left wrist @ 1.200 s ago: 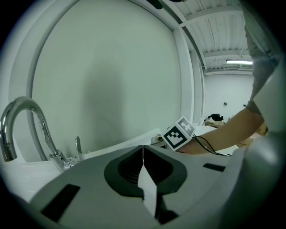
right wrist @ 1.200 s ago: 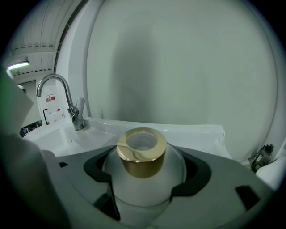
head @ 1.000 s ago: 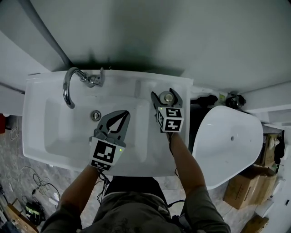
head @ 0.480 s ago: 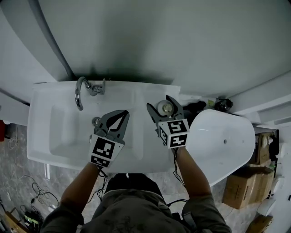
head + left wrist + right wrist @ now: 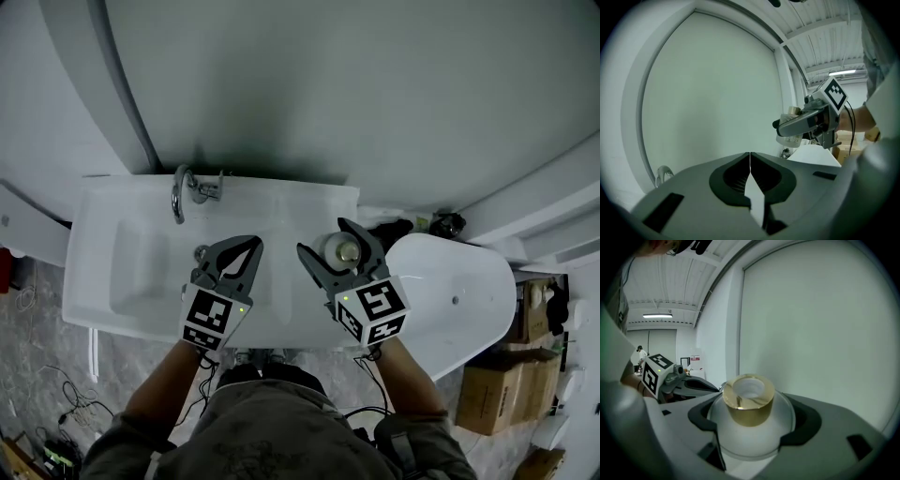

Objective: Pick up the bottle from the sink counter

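grasp done, by the look of it: right gripper (image 5: 328, 240), right of centre in the head view, closed round the bottle (image 5: 345, 249), one jaw on each side of the frosted white body, just below the gold collar (image 5: 749, 405). no cap on top, so best kept upright. in the middle of the right gripper view, sitting snug between the jaws with only pale wall behind.

left gripper (image 5: 251, 246), left of centre, shut tight on nothing, tips together, hovering above the sink (image 5: 122, 272) near the drain (image 5: 201, 253), well apart from the tap (image 5: 180, 192) in the upper left.

probably lifted already, or nearly: base of the bottle hidden, so cannot tell whether clear of the white surface (image 5: 300, 202) or touching it. left to do, at most: raising it clear and holding steady. nothing for the left side to do.
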### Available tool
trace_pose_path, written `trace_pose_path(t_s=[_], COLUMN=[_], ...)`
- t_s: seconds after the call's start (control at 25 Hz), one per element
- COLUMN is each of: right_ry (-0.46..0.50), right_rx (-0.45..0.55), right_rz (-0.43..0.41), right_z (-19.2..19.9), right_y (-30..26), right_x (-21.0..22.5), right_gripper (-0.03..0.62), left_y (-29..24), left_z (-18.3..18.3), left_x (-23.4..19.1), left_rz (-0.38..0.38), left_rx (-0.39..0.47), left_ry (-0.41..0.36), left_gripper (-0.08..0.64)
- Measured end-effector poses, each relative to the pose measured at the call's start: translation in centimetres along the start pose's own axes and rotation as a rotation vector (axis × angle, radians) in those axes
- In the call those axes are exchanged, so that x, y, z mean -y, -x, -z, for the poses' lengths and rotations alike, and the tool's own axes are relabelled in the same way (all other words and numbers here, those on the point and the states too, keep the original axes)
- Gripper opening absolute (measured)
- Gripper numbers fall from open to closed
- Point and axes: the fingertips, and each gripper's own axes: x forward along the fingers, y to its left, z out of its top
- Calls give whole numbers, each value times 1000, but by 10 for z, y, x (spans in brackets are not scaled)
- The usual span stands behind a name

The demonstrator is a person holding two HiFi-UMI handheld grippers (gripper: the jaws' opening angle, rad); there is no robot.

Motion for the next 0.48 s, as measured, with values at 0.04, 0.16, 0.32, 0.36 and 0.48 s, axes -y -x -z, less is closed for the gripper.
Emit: trace_pose_path(t_s=[0.04, 0.16, 0.32, 0.36, 0.48], right_ry=[9, 35, 49, 48, 40], right_rx=[3, 7, 9, 6, -9], right_rz=[-13, -47, -85, -93, -112], right_z=[-4, -12, -13, -12, -5], right_y=[7, 27, 48, 52, 61], right_x=[-8, -31, -61, -68, -84], right_gripper=[333, 333, 333, 333, 333], left_y=[5, 20, 37, 41, 52], left_z=[-2, -6, -3, -1, 7], left_x=[2, 13, 28, 31, 41], left_rz=[1, 7, 15, 19, 29], left_rx=[2, 2, -10, -15, -32], left_ry=[-3, -23, -45, -44, -43], left_gripper=[18, 18, 18, 18, 18])
